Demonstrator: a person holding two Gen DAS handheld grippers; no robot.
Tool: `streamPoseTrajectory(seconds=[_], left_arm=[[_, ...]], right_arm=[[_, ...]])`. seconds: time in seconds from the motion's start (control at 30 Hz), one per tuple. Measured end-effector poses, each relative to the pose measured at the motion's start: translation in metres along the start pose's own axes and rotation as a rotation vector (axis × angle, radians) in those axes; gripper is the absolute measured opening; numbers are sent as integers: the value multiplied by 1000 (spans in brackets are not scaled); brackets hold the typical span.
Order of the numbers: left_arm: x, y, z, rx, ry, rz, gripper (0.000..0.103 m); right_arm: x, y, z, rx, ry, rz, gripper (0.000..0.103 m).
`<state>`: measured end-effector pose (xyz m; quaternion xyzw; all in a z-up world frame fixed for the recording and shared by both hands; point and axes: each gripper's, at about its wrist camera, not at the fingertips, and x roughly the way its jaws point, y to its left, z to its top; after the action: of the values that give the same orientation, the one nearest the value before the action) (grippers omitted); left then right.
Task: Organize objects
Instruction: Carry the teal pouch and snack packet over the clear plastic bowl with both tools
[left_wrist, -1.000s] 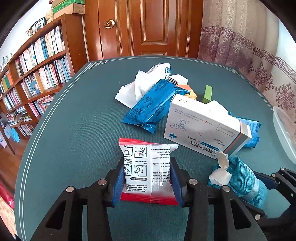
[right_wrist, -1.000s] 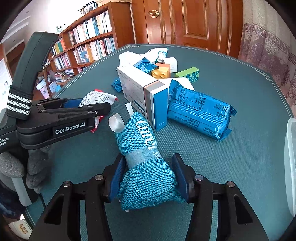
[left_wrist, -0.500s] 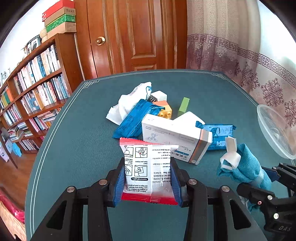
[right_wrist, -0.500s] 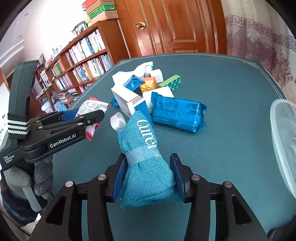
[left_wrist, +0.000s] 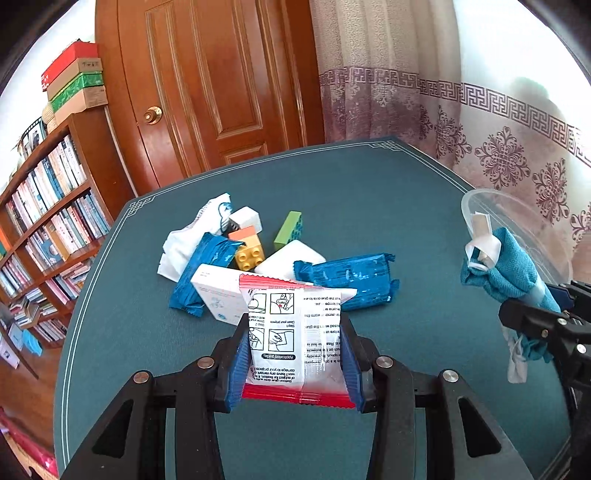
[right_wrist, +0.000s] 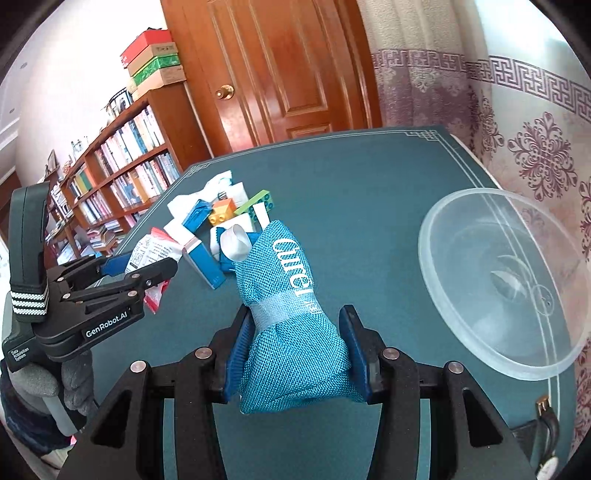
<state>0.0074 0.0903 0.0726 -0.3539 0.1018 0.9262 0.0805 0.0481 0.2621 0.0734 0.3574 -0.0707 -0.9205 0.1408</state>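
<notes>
My left gripper (left_wrist: 293, 354) is shut on a white sachet with red edges (left_wrist: 295, 332) and holds it above the green table (left_wrist: 369, 206). It also shows in the right wrist view (right_wrist: 147, 251). My right gripper (right_wrist: 295, 350) is shut on a teal mesh pouch (right_wrist: 291, 306) with a white tag, lifted off the table; the pouch shows at the right of the left wrist view (left_wrist: 513, 269). A clear plastic bowl (right_wrist: 509, 280) stands to the right of the pouch.
A pile lies mid-table: a white medicine box (left_wrist: 218, 291), two blue wrapped packs (left_wrist: 347, 277), yellow-orange (left_wrist: 249, 247) and green (left_wrist: 290, 229) toy bricks, white packets (left_wrist: 192, 236). A watch (right_wrist: 546, 443) lies at the near right edge. Bookshelf and door stand behind.
Both grippers have risen and pulled back from the pile with their objects. The right gripper has swung right, so the clear bowl now shows fully beside the pouch.
</notes>
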Motion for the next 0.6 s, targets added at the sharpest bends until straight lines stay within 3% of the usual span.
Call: streamPoseTrajectory(seconds=[0.6], left_arm=[[-1, -77, 20, 152, -21, -73, 46]], right_arm=[[-44, -95, 5, 182, -111, -180, 49]])
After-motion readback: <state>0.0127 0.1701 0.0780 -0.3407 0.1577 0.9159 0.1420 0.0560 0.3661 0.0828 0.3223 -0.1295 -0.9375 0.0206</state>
